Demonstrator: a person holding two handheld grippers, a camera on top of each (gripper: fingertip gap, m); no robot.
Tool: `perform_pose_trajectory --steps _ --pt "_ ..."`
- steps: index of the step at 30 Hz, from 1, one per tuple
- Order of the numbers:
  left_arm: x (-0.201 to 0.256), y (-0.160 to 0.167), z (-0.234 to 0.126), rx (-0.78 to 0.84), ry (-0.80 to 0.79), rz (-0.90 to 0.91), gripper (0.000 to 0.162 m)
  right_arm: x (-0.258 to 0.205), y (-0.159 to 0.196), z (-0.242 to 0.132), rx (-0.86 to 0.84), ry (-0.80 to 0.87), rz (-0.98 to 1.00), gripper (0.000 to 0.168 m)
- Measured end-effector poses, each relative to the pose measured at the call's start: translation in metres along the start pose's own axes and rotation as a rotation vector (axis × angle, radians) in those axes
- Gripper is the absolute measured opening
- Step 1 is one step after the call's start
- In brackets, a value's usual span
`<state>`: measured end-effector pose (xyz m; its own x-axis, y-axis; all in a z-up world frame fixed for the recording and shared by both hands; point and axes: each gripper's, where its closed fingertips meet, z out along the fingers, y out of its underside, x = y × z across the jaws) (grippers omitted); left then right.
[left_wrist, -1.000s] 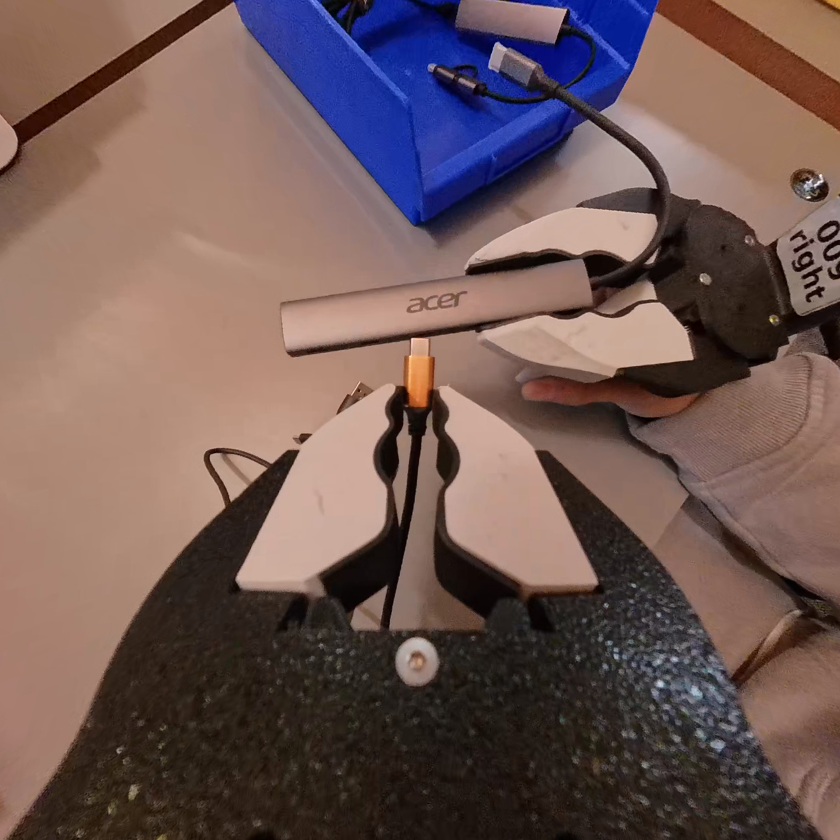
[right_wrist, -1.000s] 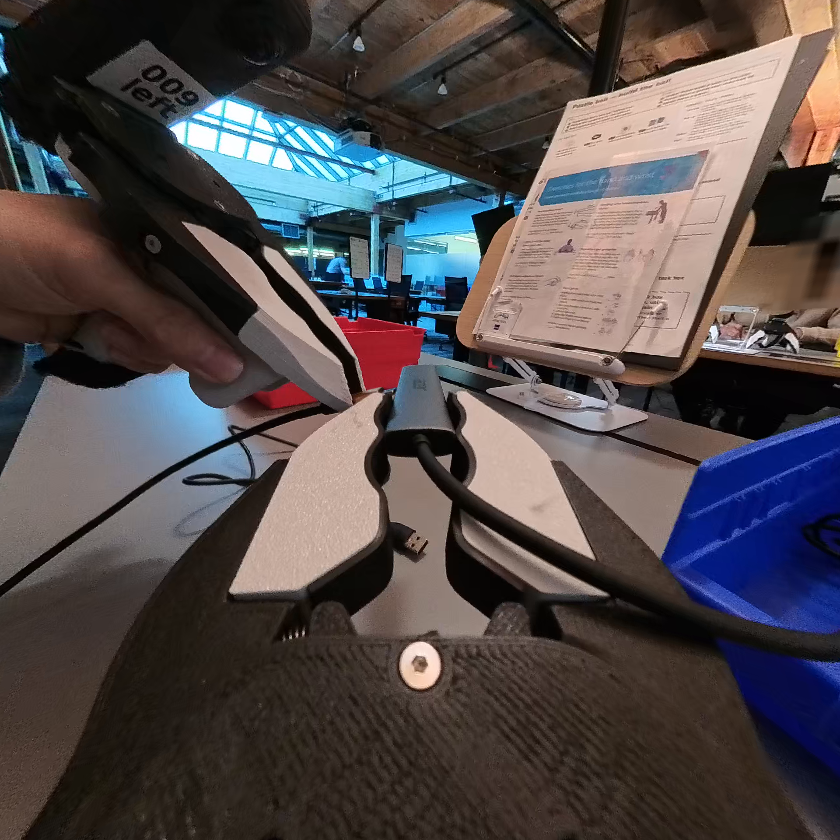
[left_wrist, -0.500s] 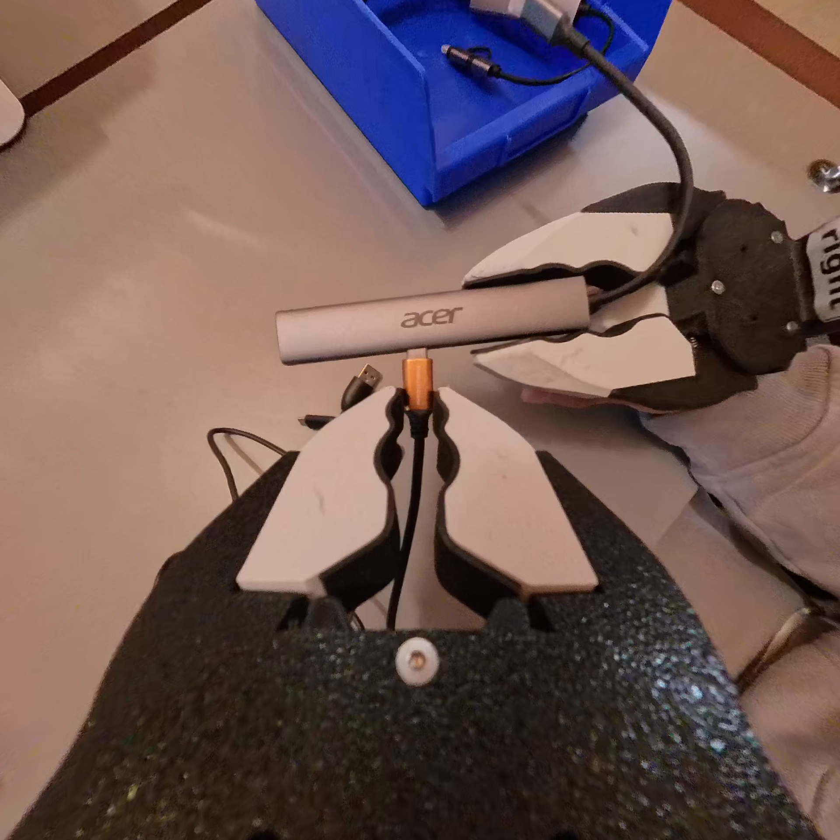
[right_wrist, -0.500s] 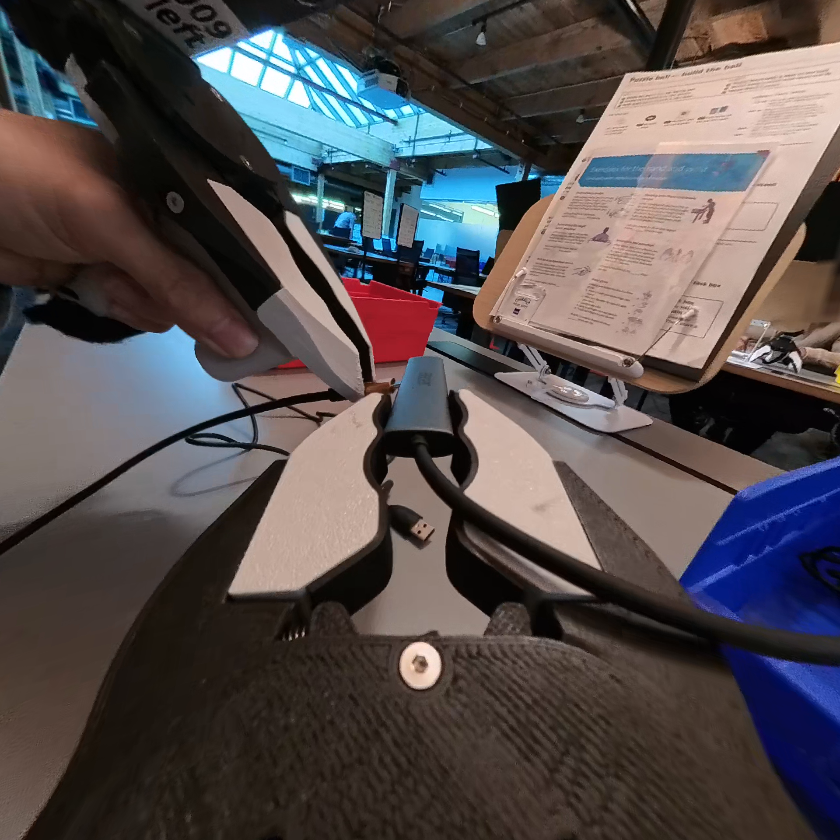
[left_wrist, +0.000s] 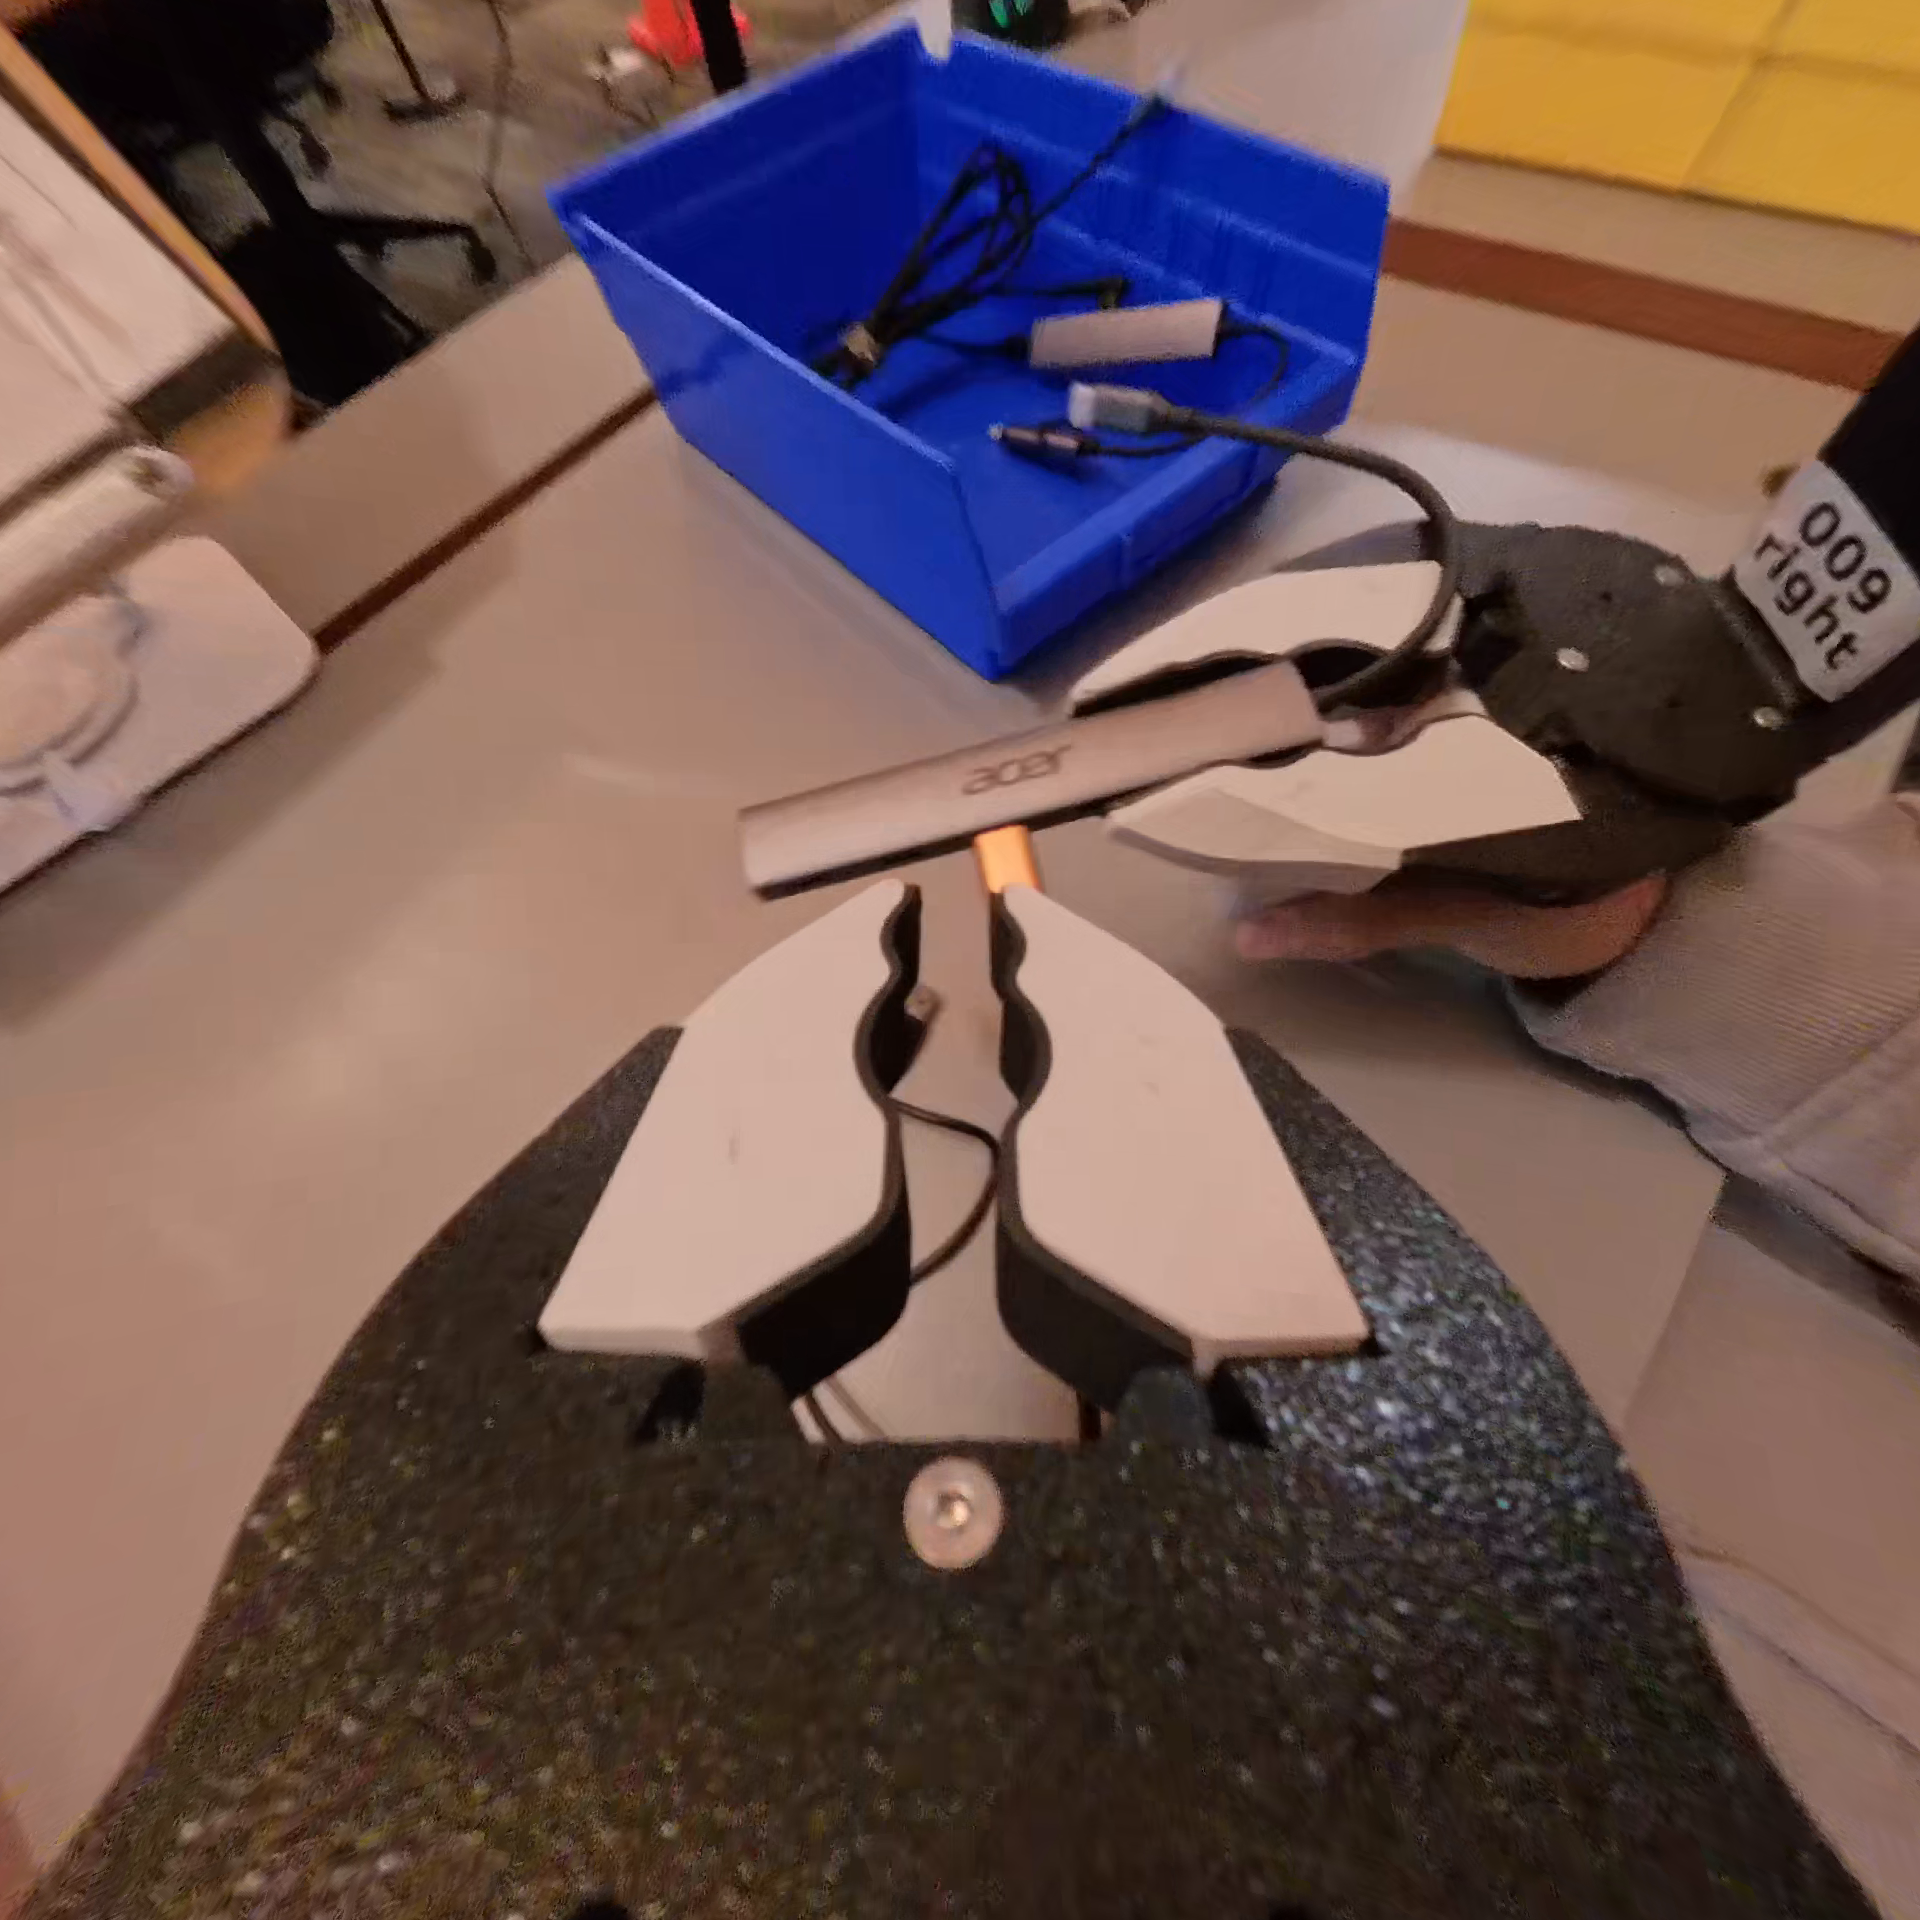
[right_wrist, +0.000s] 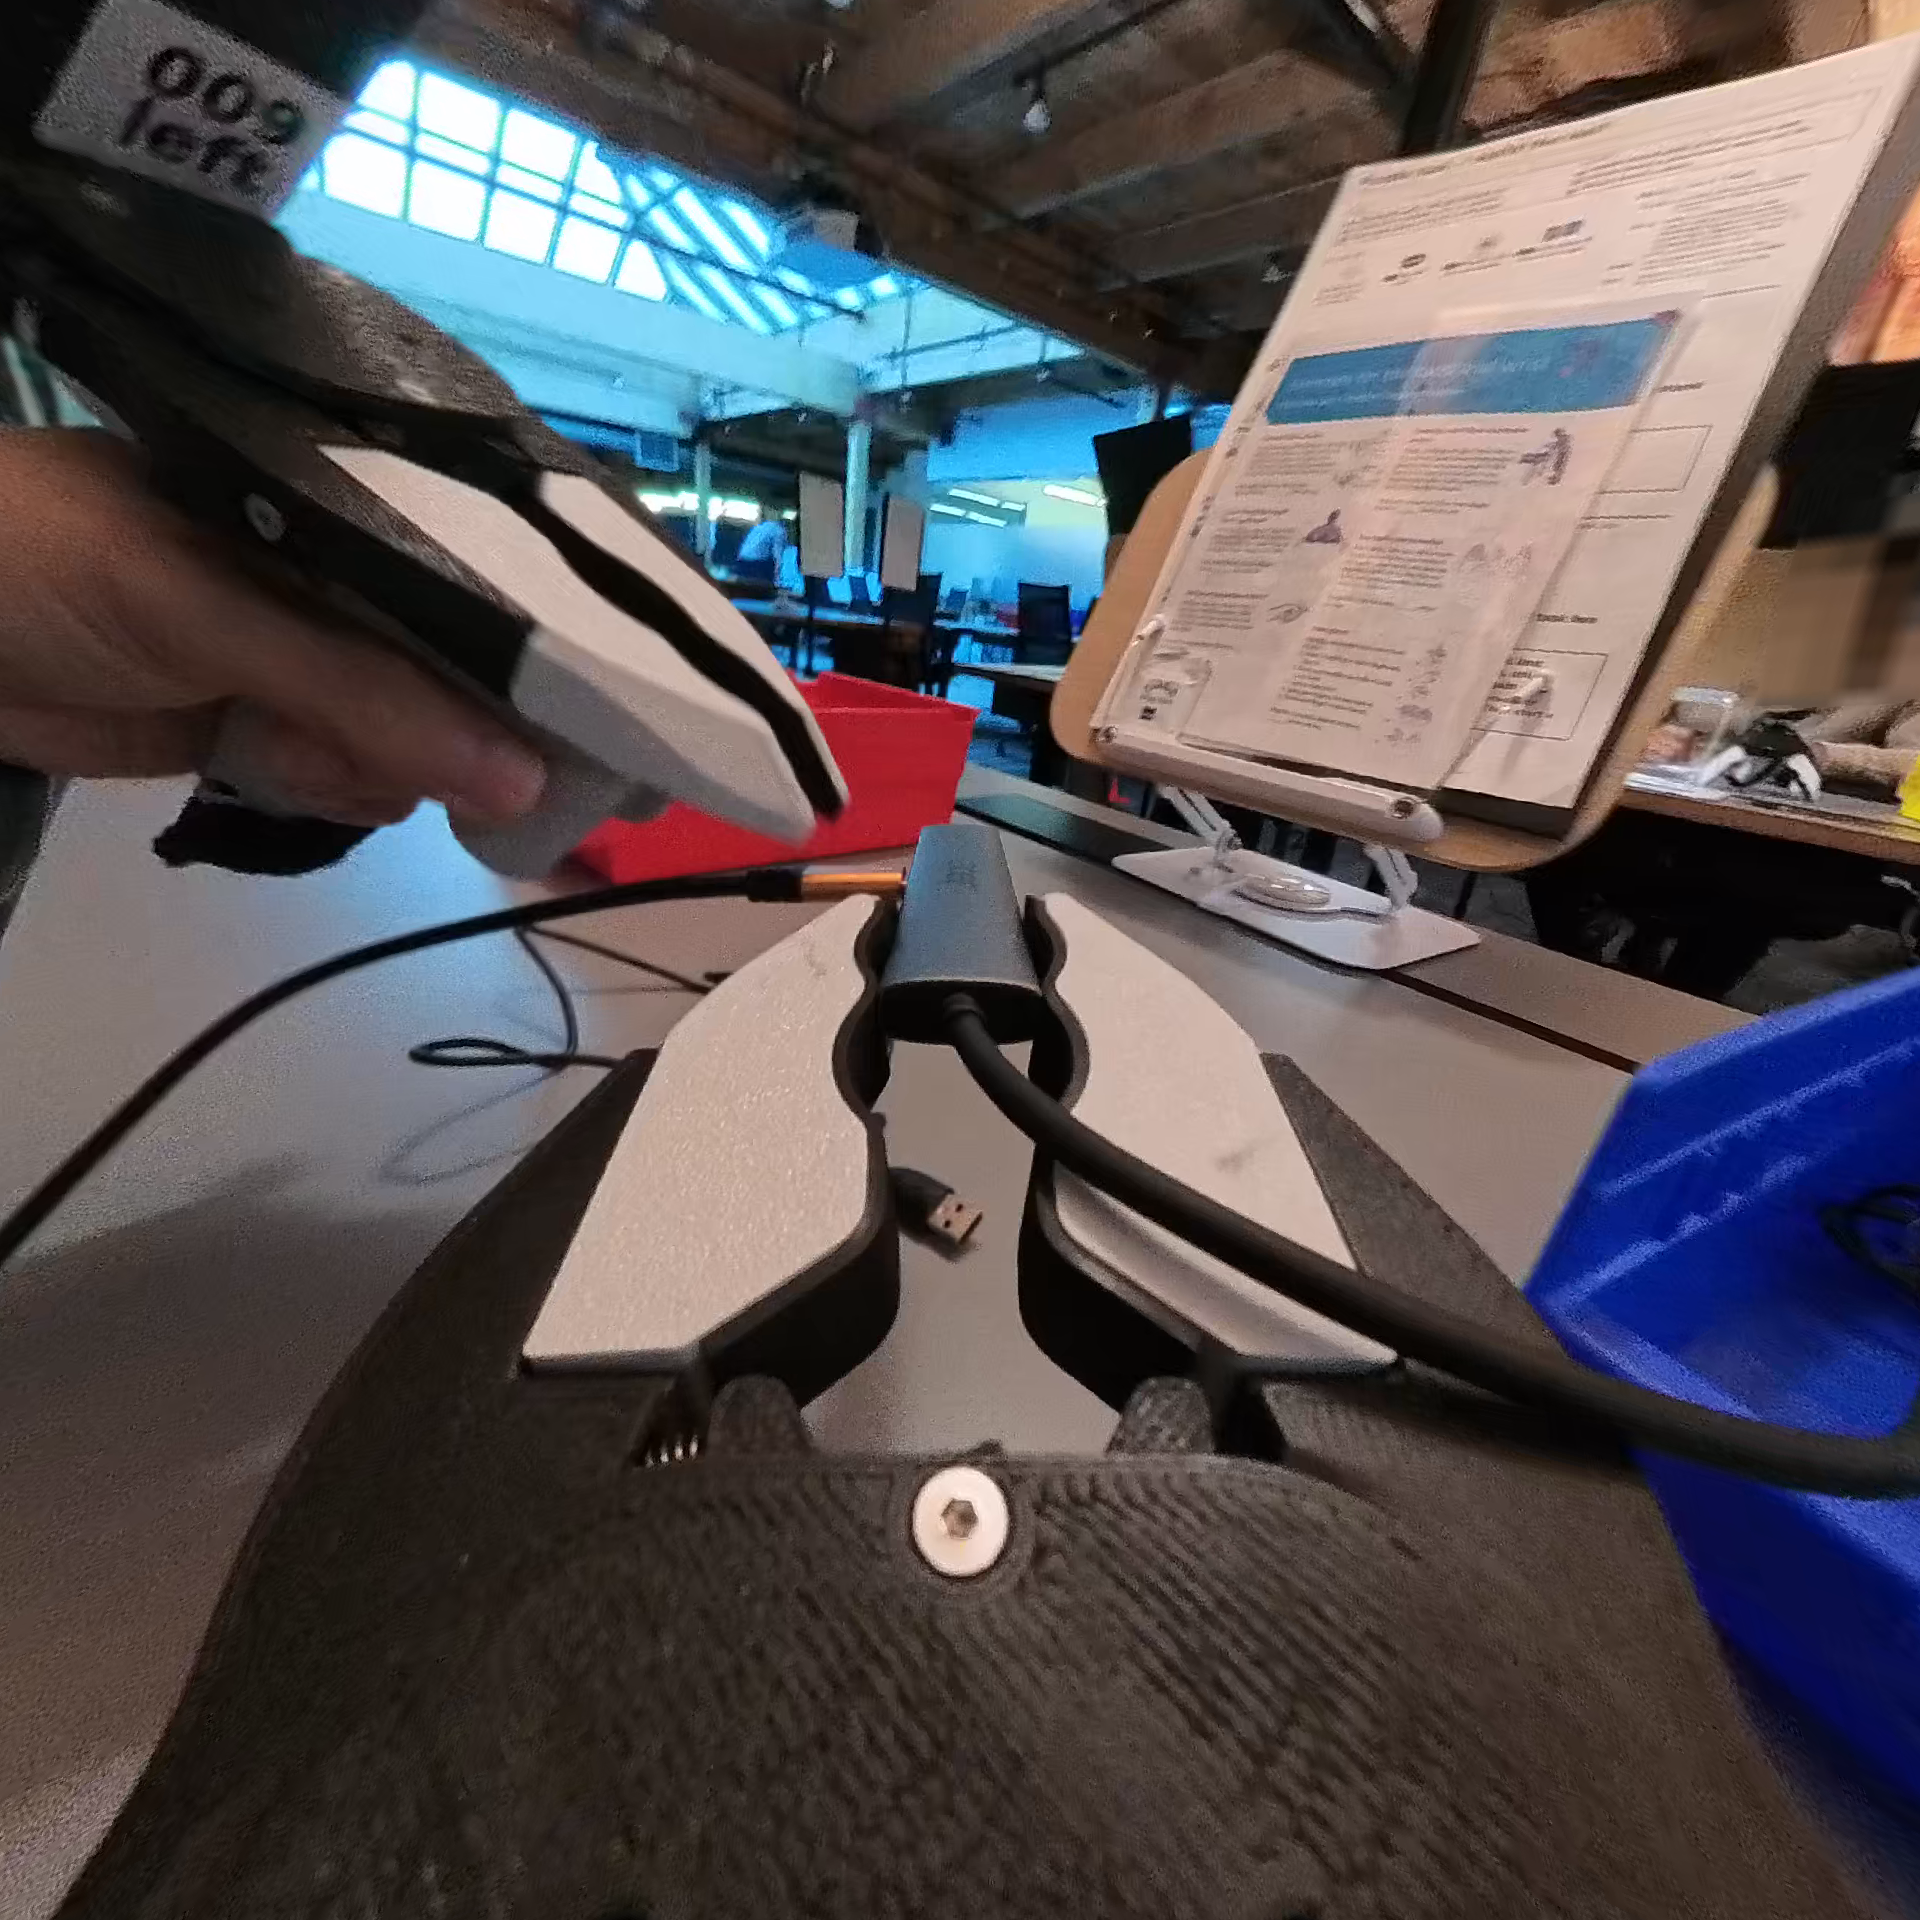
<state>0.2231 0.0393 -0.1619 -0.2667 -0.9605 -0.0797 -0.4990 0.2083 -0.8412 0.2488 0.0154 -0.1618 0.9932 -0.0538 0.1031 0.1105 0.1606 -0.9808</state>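
Note:
My right gripper (right_wrist: 956, 904) is shut on one end of a grey USB hub (right_wrist: 956, 935) and holds it level above the table. An orange plug (right_wrist: 852, 884) on a thin black cable (right_wrist: 312, 977) sits in the hub's side. In the left wrist view the hub (left_wrist: 987, 805) lies crosswise just past my left gripper (left_wrist: 951, 894), which is open and empty, slightly above and behind the orange plug (left_wrist: 1006, 862). The right gripper (left_wrist: 1096, 764) shows there on the right. The left gripper (right_wrist: 821, 810) hovers above the plug in the right wrist view.
A blue bin (left_wrist: 831, 416) stands beyond, holding cables and a second grey hub (left_wrist: 1127, 332); the held hub's own cable (left_wrist: 1403, 488) trails into it. A loose USB plug (right_wrist: 940, 1210) lies on the table. A red bin (right_wrist: 883, 769) and a document stand (right_wrist: 1455, 520) stand farther back.
My left gripper has let go of the orange plug, opened a little, and drawn back and up. The plug stays in the hub. The right gripper still holds the hub.

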Motion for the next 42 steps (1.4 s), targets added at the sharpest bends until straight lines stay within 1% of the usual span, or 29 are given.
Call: perform_pose_trajectory --steps 2,3,5,6,8,9,11,13,15,19,25,26,27,28,30,31,33,34,36,38,40,42 --pt "-0.023 -0.010 -0.019 0.070 -0.081 -0.009 0.016 0.010 -0.002 -0.008 0.019 0.025 0.004 0.024" --pt "-0.036 -0.007 -0.027 0.069 -0.117 -0.020 0.016 0.017 -0.003 -0.012 0.021 0.047 0.001 0.024" --pt "-0.056 0.014 -0.033 -0.013 -0.135 -0.059 0.017 0.031 -0.007 -0.021 0.054 0.078 0.034 0.024" --pt "-0.059 0.029 -0.031 -0.085 -0.102 -0.105 0.018 0.037 -0.010 -0.025 0.089 0.088 0.073 0.024" --pt "-0.047 0.059 -0.021 -0.236 0.011 -0.248 0.023 0.051 -0.015 -0.034 0.154 0.128 0.142 0.024" --pt "-0.039 0.068 -0.013 -0.278 0.055 -0.305 0.020 0.054 -0.017 -0.037 0.174 0.131 0.163 0.024" --pt "-0.025 0.078 0.006 -0.289 0.108 -0.374 0.020 0.056 -0.018 -0.039 0.192 0.138 0.171 0.024" --pt "-0.011 0.089 0.024 -0.328 0.165 -0.449 0.027 0.052 -0.019 -0.038 0.186 0.123 0.153 0.024" --pt "-0.006 0.097 0.038 -0.356 0.200 -0.528 0.028 0.047 -0.017 -0.036 0.168 0.106 0.130 0.024" --pt "-0.006 0.101 0.052 -0.331 0.274 -0.721 0.027 0.042 -0.016 -0.033 0.145 0.084 0.104 0.024" --pt "-0.010 0.088 0.056 -0.178 0.382 -1.005 0.023 0.038 -0.014 -0.030 0.130 0.063 0.087 0.024" --pt "-0.013 0.086 0.056 -0.141 0.382 -1.050 0.020 0.038 -0.014 -0.030 0.129 0.062 0.088 0.024" --pt "-0.017 0.085 0.056 -0.112 0.377 -1.083 0.010 0.038 -0.014 -0.030 0.129 0.060 0.090 0.024" --pt "-0.019 0.086 0.057 -0.097 0.366 -1.100 0.006 0.038 -0.014 -0.031 0.132 0.059 0.095 0.024" --pt "-0.022 0.090 0.061 -0.088 0.330 -1.102 0.004 0.040 -0.015 -0.031 0.141 0.059 0.108 0.024" --pt "-0.024 0.088 0.062 -0.057 0.316 -1.103 0.003 0.040 -0.015 -0.032 0.143 0.056 0.114 0.024" --pt "-0.029 0.079 0.061 0.051 0.284 -1.067 0.003 0.040 -0.016 -0.032 0.146 0.055 0.117 0.024" --pt "-0.029 0.073 0.059 0.097 0.280 -1.004 0.003 0.040 -0.015 -0.032 0.144 0.053 0.115 0.024" --pt "-0.023 0.065 0.053 0.138 0.259 -0.794 0.003 0.039 -0.015 -0.031 0.136 0.053 0.104 0.024" --pt "-0.017 0.060 0.046 0.110 0.215 -0.552 0.003 0.037 -0.013 -0.029 0.123 0.052 0.089 0.024" --pt "-0.012 0.059 0.038 0.017 0.171 -0.341 0.003 0.035 -0.012 -0.027 0.111 0.053 0.069 0.024" --pt "-0.013 0.061 0.030 -0.118 0.106 -0.154 0.003 0.033 -0.011 -0.025 0.098 0.049 0.056 0.024"
